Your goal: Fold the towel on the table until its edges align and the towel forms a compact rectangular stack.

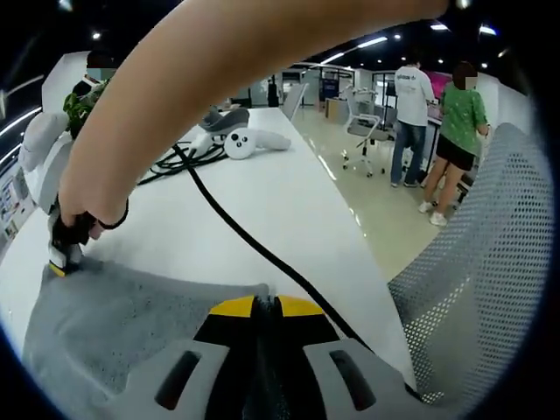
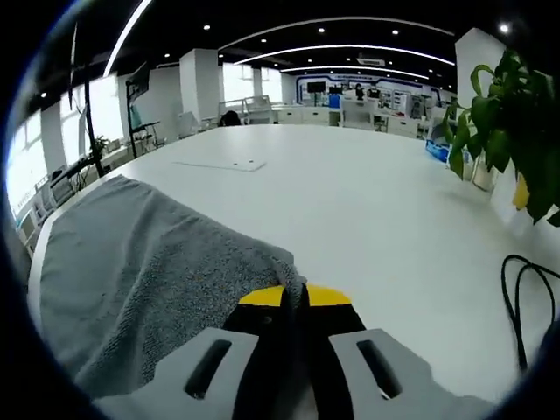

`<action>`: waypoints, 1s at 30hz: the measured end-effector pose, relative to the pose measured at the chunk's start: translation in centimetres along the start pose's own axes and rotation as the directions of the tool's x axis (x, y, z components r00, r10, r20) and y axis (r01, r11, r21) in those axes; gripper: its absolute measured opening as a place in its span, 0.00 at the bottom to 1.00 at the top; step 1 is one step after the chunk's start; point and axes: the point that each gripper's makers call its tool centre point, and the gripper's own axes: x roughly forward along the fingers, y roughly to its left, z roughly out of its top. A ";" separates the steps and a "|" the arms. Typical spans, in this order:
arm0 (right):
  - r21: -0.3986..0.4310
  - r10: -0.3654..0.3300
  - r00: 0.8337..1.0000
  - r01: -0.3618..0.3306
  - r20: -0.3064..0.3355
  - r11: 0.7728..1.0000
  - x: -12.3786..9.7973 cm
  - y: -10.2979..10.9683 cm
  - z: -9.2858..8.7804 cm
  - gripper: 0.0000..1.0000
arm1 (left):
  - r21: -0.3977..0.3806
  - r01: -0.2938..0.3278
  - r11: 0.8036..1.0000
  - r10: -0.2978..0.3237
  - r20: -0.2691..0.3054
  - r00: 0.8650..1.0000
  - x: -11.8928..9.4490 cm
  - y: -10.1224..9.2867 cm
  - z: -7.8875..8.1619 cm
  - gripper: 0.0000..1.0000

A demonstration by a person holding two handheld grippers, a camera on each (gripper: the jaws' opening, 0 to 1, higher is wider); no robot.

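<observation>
Over at the far corner of the grey terry towel [image 1: 131, 302] in the left gripper view, the right gripper [image 1: 63, 260] is down on the cloth, a person's bare forearm [image 1: 219, 79] arching over the scene to reach it. Its yellow tips sit right at that corner, near the left edge of the white tabletop [image 1: 262, 192]. Sliding across: the towel lies spread on the tabletop's near part, a black cable [image 1: 254, 245] snaking past just beside its far edge toward a white controller [image 1: 249, 142]. Nearer, the left gripper [image 1: 265, 306] has its yellow-tipped jaws pressed together with grey cloth caught between them, so it is pinching the towel's near corner. To the right, past the tabletop's edge, a grey mesh chair back [image 1: 481, 280] and two people standing in the aisle.

Now the right gripper view: the towel [image 2: 140, 262] runs off to the left along the tabletop [image 2: 350, 201] edge, and the right gripper [image 2: 293, 297] is clamped shut on its corner, cloth bunched at the tips. Further right, a green potted plant [image 2: 512, 114] and a black cable loop [image 2: 525, 297].

Progress? Early, I'd say. Both corners are gripped, but the towel looks like one open layer. The folding and edge-matching all appear left to do.
</observation>
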 end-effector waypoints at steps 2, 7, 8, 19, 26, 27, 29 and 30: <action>0.017 -0.007 1.000 0.007 0.011 1.000 0.2 -0.6 0.0 0.04 | 0.000 0.001 1.000 -0.001 0.001 1.000 0.0 0.0 0.0 0.08; 0.046 -0.005 1.000 0.005 -0.004 0.999 0.3 -1.4 0.2 0.04 | -0.003 0.002 1.000 -0.002 -0.002 1.000 0.0 0.0 0.0 0.08; 0.054 -0.002 1.000 0.003 -0.007 0.999 0.4 -1.5 0.2 0.04 | -0.003 0.002 1.000 -0.002 -0.002 1.000 0.0 0.0 0.0 0.08; 0.159 0.061 0.998 -0.055 -0.034 0.986 -0.9 -0.6 1.0 0.03 | -0.026 0.014 1.000 -0.015 -0.015 1.000 -0.9 -0.2 -0.4 0.07; 0.186 0.106 0.994 -0.104 -0.002 0.977 -1.7 0.2 3.1 0.03 | -0.020 -0.029 0.999 0.029 -0.003 1.000 -2.6 0.3 0.8 0.07; 0.192 0.117 0.993 -0.116 0.004 0.975 -1.9 0.5 3.5 0.03 | -0.027 -0.039 0.999 0.039 0.004 0.999 -3.1 0.4 1.0 0.07; 0.185 0.130 0.991 -0.130 0.007 0.974 -2.4 1.2 3.9 0.03 | -0.030 -0.051 0.998 0.052 0.013 0.999 -3.6 0.7 1.3 0.07; 0.181 0.137 0.991 -0.136 0.008 0.974 -2.7 1.6 4.3 0.03 | -0.033 -0.062 0.998 0.063 0.020 0.998 -4.1 0.8 1.5 0.07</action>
